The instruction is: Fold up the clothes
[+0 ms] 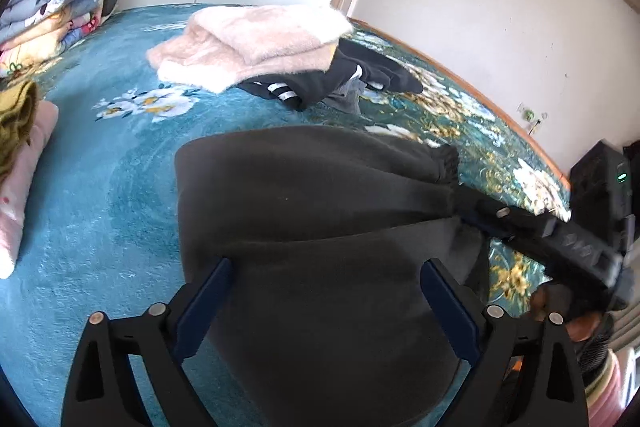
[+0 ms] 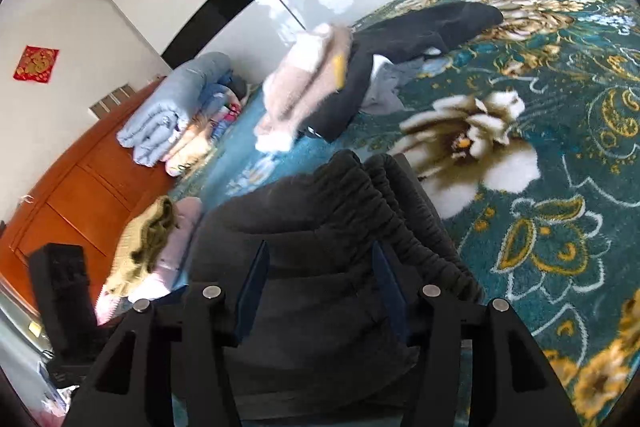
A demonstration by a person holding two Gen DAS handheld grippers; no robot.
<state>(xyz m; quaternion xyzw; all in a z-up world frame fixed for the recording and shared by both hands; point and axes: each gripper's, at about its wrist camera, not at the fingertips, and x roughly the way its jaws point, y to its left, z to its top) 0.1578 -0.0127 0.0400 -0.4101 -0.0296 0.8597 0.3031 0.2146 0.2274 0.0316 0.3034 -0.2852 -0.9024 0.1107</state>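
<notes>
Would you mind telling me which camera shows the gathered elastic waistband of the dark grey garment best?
The right wrist view: the elastic waistband runs large and ribbed beside the right gripper. The left wrist view shows only a small, foreshortened stretch at the garment's far corner.

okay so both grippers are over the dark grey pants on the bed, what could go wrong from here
1. Both grippers, left and right, look open over the grey pants, so nothing pins the fold; it may spring apart.
2. The bunched waistband lies unevenly in the right wrist view; folding over it would likely leave a lump.
3. The unfolded pile, pink fleece on black clothes, sits just beyond; a wide swing could snag it.
</notes>
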